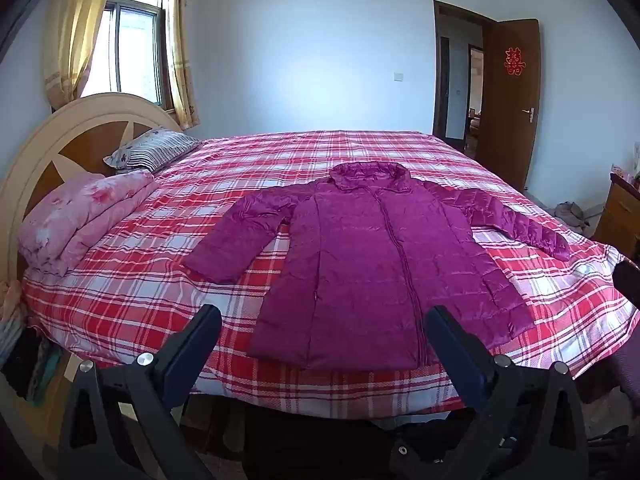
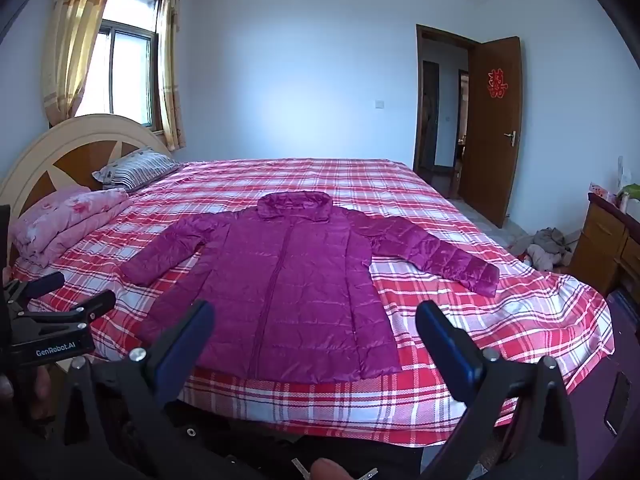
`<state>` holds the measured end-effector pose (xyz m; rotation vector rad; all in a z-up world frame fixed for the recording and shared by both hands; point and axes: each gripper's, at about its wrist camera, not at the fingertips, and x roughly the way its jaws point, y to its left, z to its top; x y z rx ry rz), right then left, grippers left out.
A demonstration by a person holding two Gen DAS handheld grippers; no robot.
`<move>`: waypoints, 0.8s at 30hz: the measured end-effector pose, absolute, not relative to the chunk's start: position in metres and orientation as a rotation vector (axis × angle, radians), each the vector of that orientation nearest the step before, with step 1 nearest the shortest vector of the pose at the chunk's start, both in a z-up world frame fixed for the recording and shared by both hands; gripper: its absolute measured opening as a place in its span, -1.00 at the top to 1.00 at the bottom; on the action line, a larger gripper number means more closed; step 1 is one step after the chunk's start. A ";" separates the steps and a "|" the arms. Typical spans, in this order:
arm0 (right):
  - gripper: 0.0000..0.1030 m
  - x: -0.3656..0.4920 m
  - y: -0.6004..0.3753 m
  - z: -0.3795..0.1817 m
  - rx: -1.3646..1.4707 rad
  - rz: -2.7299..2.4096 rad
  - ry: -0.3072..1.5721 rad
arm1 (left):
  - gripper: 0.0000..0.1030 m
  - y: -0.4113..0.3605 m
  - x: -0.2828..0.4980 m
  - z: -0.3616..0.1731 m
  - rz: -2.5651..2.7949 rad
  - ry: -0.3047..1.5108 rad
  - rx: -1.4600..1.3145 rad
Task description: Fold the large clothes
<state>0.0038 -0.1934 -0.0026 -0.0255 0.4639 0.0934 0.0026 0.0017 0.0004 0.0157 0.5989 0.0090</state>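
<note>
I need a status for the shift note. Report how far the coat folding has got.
Done: the purple puffer coat lies flat, front up, on the plaid bedspread, both sleeves spread out. In hand: nothing; the left gripper and right gripper are open near the hem, not touching the coat. Left: every fold, since no sleeve or hem is turned in.

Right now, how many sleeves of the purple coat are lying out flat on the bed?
2. The left sleeve angles toward the pink quilt; the right sleeve stretches toward the door side. None is hidden.
</note>
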 end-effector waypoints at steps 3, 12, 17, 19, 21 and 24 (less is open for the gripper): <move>-0.99 0.005 -0.194 -0.003 -0.005 0.102 0.485 | -0.98 0.003 0.007 0.004 0.007 0.599 0.024; -0.99 0.005 -0.192 -0.006 -0.006 0.100 0.485 | -0.98 0.002 0.000 0.002 0.004 0.579 0.019; -0.99 0.007 -0.192 -0.008 -0.001 0.105 0.491 | -0.98 0.002 0.001 0.001 0.006 0.584 0.013; -0.99 0.007 -0.191 -0.008 0.001 0.106 0.491 | -0.98 0.002 0.001 0.000 0.005 0.583 0.013; -0.99 0.007 -0.192 -0.008 0.002 0.107 0.492 | -0.98 0.002 0.001 0.000 0.007 0.582 0.011; -1.00 0.007 -0.191 -0.009 0.001 0.108 0.493 | -0.98 0.003 0.003 -0.002 0.008 0.583 0.004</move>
